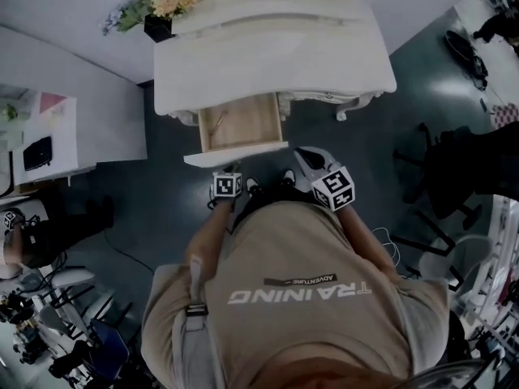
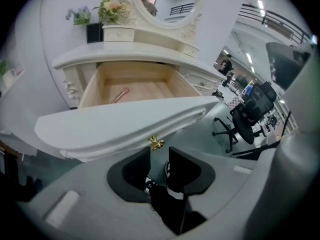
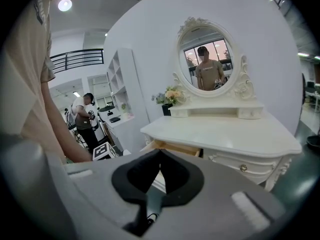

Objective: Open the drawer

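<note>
The white dressing table [image 1: 268,55] has its left drawer [image 1: 241,124] pulled well out, its wooden bottom bare apart from a small pink stick [image 2: 120,95]. The drawer's white front panel [image 2: 125,121] carries a gold knob [image 2: 156,143]. My left gripper [image 2: 159,156] is open just below and short of that knob, with nothing between its fingers. In the head view the left gripper [image 1: 227,178] sits right in front of the drawer front. My right gripper [image 3: 159,153] is shut on nothing, held off to the right, facing the table [image 3: 225,131] and its oval mirror [image 3: 207,64].
A vase of flowers [image 1: 162,2] stands on the table's back left corner. A white shelf unit [image 1: 40,136] is at the left, and office chairs [image 1: 454,168] at the right. A second person [image 3: 85,116] stands by shelves far left. My shoes [image 1: 251,186] are under the drawer front.
</note>
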